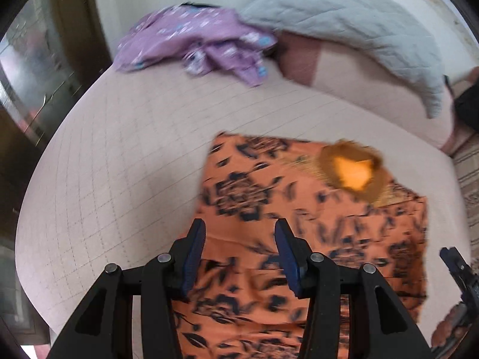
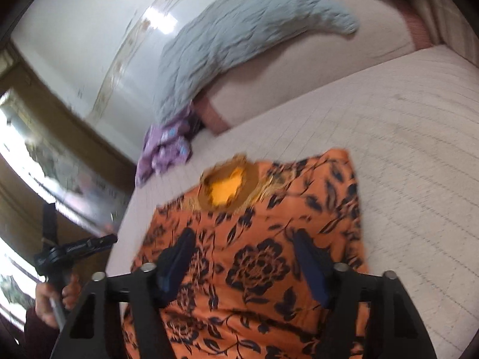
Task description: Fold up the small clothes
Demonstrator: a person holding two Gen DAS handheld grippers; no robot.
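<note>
Both grippers, left gripper (image 1: 239,224) and right gripper (image 2: 242,236), hover with fingers apart, holding nothing, over the orange top (image 1: 299,239) near the bed's (image 1: 119,149) front edge. Pinch the hem corners evenly, then fold toward the neckline (image 1: 353,170).

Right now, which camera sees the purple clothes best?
The left wrist view: the purple clothes lie spread out, almost fully visible. The right wrist view shows them smaller, bunched up under the grey blanket.

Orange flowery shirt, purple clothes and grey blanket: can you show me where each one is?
orange flowery shirt (image 2: 257,257): right wrist view, on the big dark flower in its middle.
purple clothes (image 1: 194,45): left wrist view, on the crumpled middle of the heap.
grey blanket (image 1: 344,15): left wrist view, on its quilted top.
</note>
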